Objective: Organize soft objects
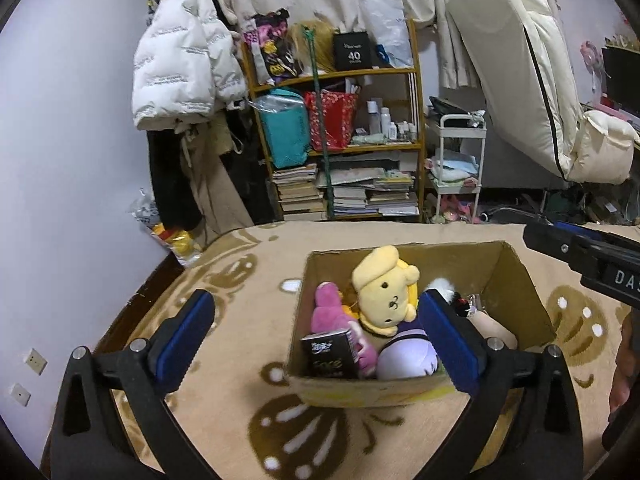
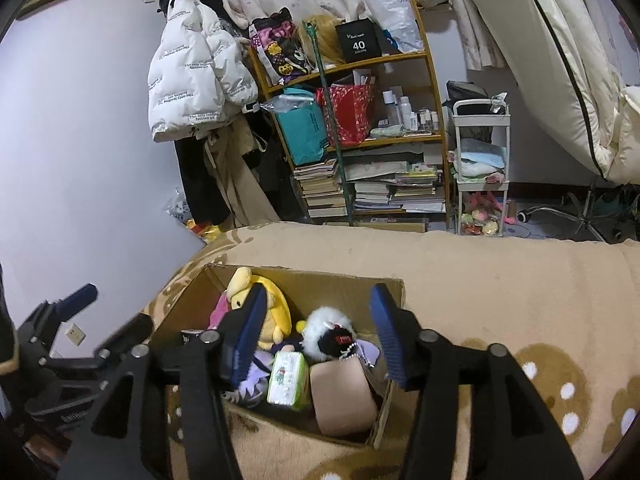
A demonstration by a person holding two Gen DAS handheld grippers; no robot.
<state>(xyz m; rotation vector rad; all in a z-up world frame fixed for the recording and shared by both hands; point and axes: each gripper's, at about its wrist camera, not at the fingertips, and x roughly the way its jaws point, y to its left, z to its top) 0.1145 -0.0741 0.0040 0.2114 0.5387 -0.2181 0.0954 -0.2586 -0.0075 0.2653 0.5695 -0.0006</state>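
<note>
Your left wrist cam sits close above the blanket [image 1: 248, 320], angled down and forward, looking into the cardboard box [image 1: 516, 280] from its near left side. Your right wrist cam looks the same way from further right, tilted down too and right over the box's [image 2: 192, 304] near edge. Both share the box, the yellow plush [image 1: 384, 288] [image 2: 272, 308] inside, and the wooden bookshelf [image 1: 418, 80] [image 2: 438, 92] plus white jacket [image 1: 180, 64] [image 2: 192, 76] at the back wall.
</note>
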